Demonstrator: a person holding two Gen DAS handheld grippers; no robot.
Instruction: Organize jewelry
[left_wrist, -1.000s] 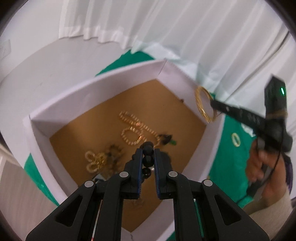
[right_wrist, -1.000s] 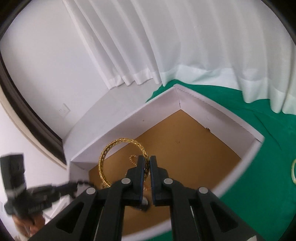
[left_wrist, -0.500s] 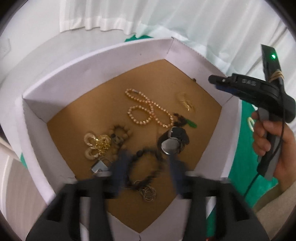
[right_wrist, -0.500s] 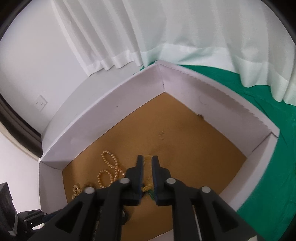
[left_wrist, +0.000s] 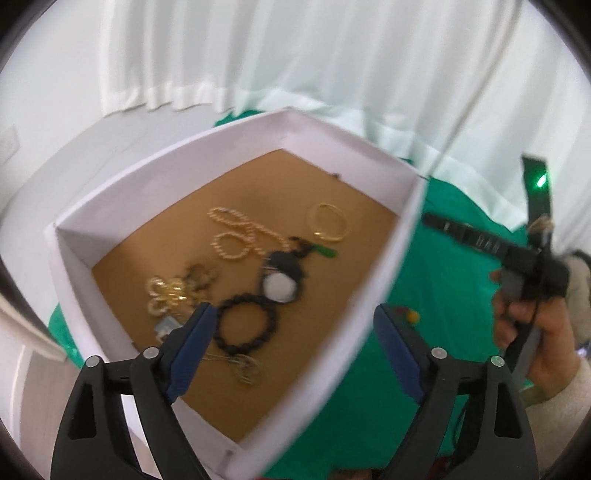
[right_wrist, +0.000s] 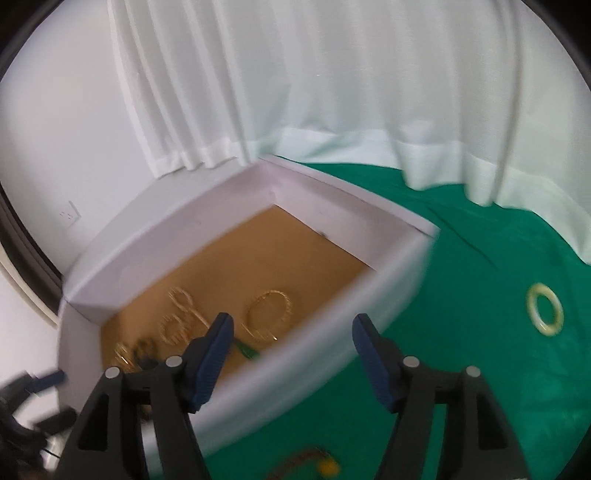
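Note:
A white box (left_wrist: 166, 166) with a brown floor holds the jewelry. A black bead bracelet (left_wrist: 245, 325) lies near its front, a gold bangle (left_wrist: 328, 227) at the far right, and a pearl necklace (left_wrist: 240, 236) in the middle. My left gripper (left_wrist: 295, 317) hovers above the box's near corner, jaws opening, gripping nothing. My right gripper (right_wrist: 292, 325) hangs over the box's near wall (right_wrist: 325, 343), jaws also opening and empty. The bangle (right_wrist: 269, 314) lies free on the floor beyond it. A pale ring (right_wrist: 546, 309) rests on the green cloth (right_wrist: 461, 295).
The box also holds a round-faced watch (left_wrist: 280, 286), gold earrings (left_wrist: 166, 295), thin wire hoops (left_wrist: 243, 365) and a green pendant (left_wrist: 327, 252). A hand (left_wrist: 535, 325) holds the right gripper (left_wrist: 434, 222) over the cloth. White curtains hang behind. A chain with a yellow bead (right_wrist: 325, 467) lies near the cloth's front.
Both grippers went from shut to open. The black bead bracelet left the left jaws and the gold bangle left the right jaws; both now lie in the box. Both grippers drew back.

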